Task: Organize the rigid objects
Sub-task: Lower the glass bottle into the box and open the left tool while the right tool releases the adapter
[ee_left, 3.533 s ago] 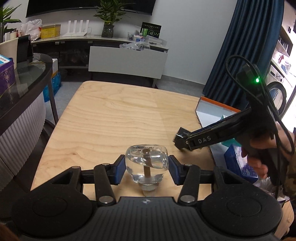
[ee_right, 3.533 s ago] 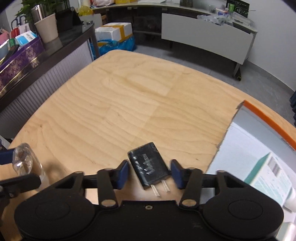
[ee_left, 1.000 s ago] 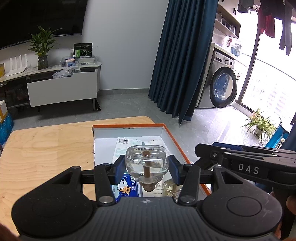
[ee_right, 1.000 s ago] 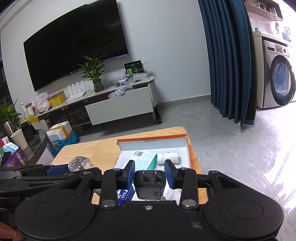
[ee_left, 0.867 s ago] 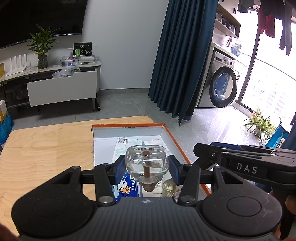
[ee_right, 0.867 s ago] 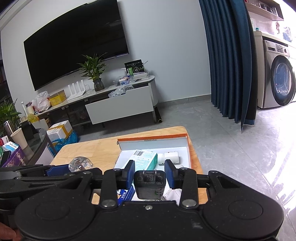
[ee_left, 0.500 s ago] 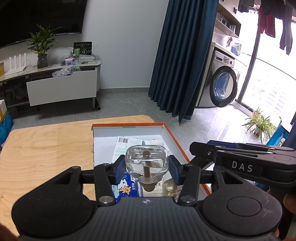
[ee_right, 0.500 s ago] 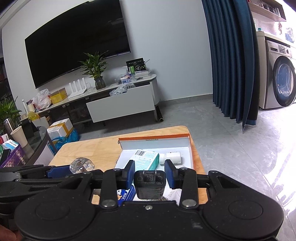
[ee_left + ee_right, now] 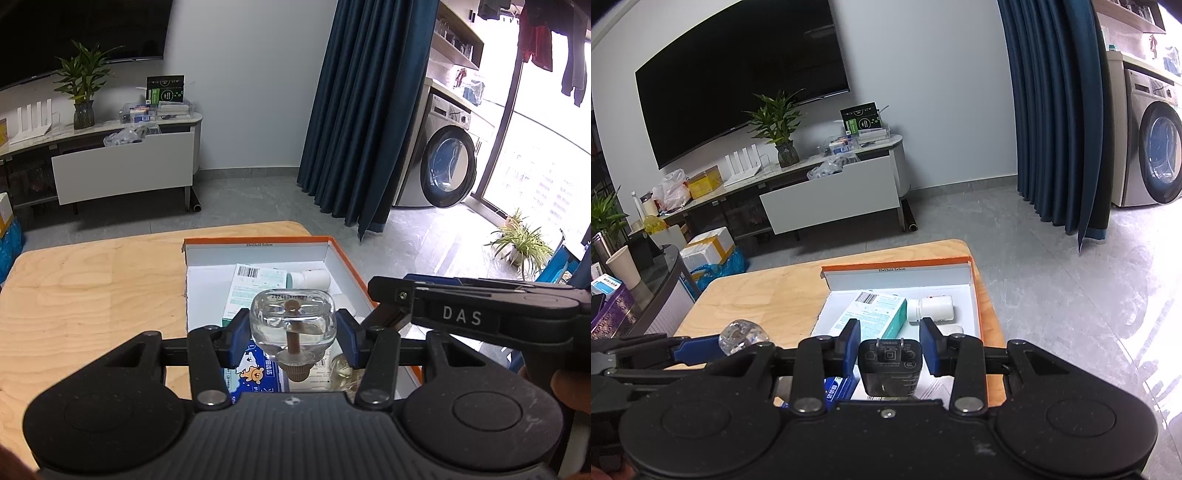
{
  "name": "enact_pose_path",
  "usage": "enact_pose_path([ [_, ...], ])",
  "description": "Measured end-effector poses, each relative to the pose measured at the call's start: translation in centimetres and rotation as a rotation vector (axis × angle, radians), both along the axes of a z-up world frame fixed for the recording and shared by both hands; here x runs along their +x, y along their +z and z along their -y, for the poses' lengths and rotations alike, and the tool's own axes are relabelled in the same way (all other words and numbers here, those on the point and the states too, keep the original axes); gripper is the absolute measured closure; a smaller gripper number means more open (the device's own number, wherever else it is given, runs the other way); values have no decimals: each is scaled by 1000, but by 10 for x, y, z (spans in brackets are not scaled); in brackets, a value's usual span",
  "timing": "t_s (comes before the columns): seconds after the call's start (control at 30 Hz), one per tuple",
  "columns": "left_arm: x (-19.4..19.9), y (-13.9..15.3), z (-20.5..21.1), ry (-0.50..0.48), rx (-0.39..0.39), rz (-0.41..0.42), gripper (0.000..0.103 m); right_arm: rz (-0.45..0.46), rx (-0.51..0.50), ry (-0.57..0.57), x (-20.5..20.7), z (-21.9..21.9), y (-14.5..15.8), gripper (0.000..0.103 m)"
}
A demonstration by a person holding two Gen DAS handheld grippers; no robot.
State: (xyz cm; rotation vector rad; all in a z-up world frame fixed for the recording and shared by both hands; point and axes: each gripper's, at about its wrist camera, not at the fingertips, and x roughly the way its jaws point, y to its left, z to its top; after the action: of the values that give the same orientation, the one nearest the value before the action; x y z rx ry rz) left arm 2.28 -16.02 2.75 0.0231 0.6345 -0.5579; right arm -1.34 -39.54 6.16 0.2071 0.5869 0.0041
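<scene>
My left gripper (image 9: 292,334) is shut on a clear glass bottle (image 9: 292,320) with a brown stopper, held above the near part of the orange-edged white box (image 9: 334,251). My right gripper (image 9: 889,350) is shut on a black plug charger (image 9: 889,363), prongs pointing away, also over the box (image 9: 975,295). In the left wrist view the right gripper's side (image 9: 458,314) reaches in from the right. In the right wrist view the left gripper's blue pad and the bottle (image 9: 743,336) show at the left.
The box holds a teal-and-white carton (image 9: 873,314), a white pill bottle (image 9: 931,308), a blue packet (image 9: 255,373) and papers. It sits at the right end of a wooden table (image 9: 92,288). Beyond are a TV cabinet (image 9: 831,199), blue curtains and a washing machine (image 9: 443,166).
The right gripper has edged to the left and slightly forward over the box with the charger. The left gripper and its bottle have stayed put.
</scene>
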Motion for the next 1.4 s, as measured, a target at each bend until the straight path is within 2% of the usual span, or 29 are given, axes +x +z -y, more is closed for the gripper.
enact_pose_path([
  [0.37, 9, -7, 4, -2, 12, -24, 53, -36, 8, -3, 35, 6, -14, 58],
  [0.43, 10, -8, 3, -2, 14, -31, 53, -19, 6, -23, 41, 8, -14, 47],
  [0.47, 11, -8, 4, -3, 16, -32, 53, -9, 10, -28, 41, 9, -13, 46],
  [0.67, 14, -10, 8, -12, 21, -43, 53, 46, -2, -64, 25, 16, -4, 41],
  [0.73, 15, -11, 11, -18, 21, -47, 53, 56, 1, -74, 16, 19, -2, 35],
  [0.93, 17, -17, 19, -27, 29, -58, 52, 81, 15, -103, -11, 26, 3, 34],
  [1.0, 16, -16, 20, -25, 32, -59, 43, 88, 14, -109, -18, 27, 6, 31],
  [1.07, 13, -13, 20, -18, 31, -55, 43, 95, 11, -117, -27, 27, 8, 30],
  [1.13, 7, -8, 18, -9, 37, -48, 35, 100, 0, -120, -34, 25, 11, 27],
  [1.2, 0, -1, 18, 17, 49, -27, 16, 103, 2, -120, -41, 25, 14, 24],
  [1.23, -5, 3, 18, 28, 55, -15, 14, 107, 6, -119, -45, 26, 16, 23],
  [1.3, -14, 11, 17, 47, 68, -3, 2, 114, 9, -118, -55, 24, 20, 19],
  [1.4, -30, 23, 13, 98, 85, 17, 0, 118, -7, -111, -69, 20, 24, 16],
])
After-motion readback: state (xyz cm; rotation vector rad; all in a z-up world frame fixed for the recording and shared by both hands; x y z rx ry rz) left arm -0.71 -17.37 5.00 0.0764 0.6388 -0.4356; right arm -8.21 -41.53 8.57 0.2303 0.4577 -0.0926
